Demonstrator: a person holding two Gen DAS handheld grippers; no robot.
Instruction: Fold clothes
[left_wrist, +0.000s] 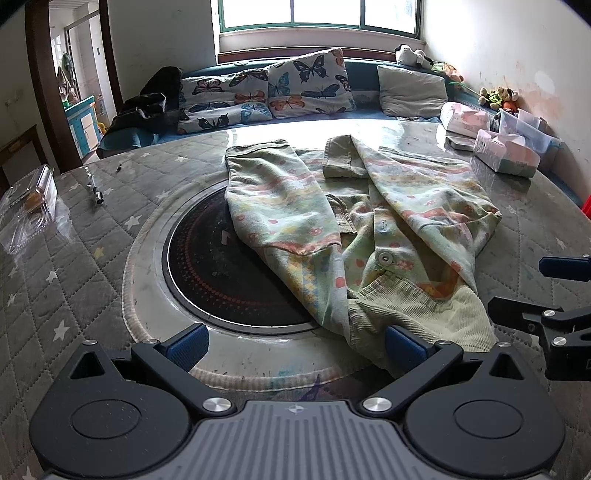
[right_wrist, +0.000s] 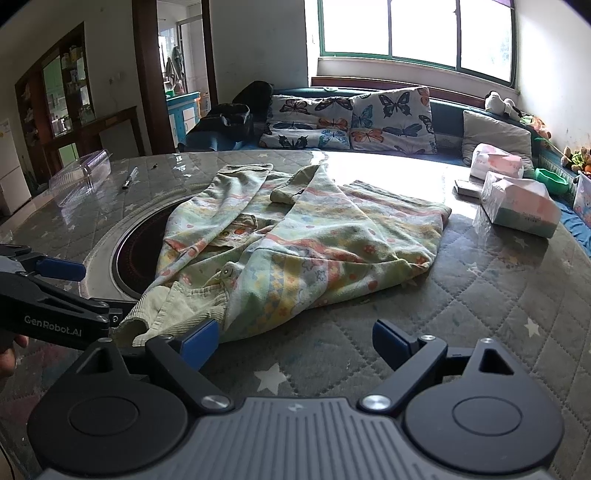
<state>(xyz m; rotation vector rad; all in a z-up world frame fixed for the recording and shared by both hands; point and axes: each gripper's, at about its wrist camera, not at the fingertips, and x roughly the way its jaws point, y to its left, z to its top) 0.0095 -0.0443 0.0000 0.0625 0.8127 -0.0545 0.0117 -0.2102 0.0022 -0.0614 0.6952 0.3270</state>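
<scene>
A pale green patterned child's jacket lies on the round table, both sleeves folded across its front, its ribbed collar end nearest me. It also shows in the right wrist view. My left gripper is open and empty, just short of the collar end, its right fingertip over the fabric edge. My right gripper is open and empty above the quilted cover, its left fingertip at the jacket's near edge. The right gripper shows at the far right of the left wrist view; the left gripper shows at the left of the right wrist view.
The table has a quilted star cover and a dark round hob in the middle. A clear plastic box and a pen lie at the left. Tissue packs stand at the right. A sofa with butterfly cushions runs behind.
</scene>
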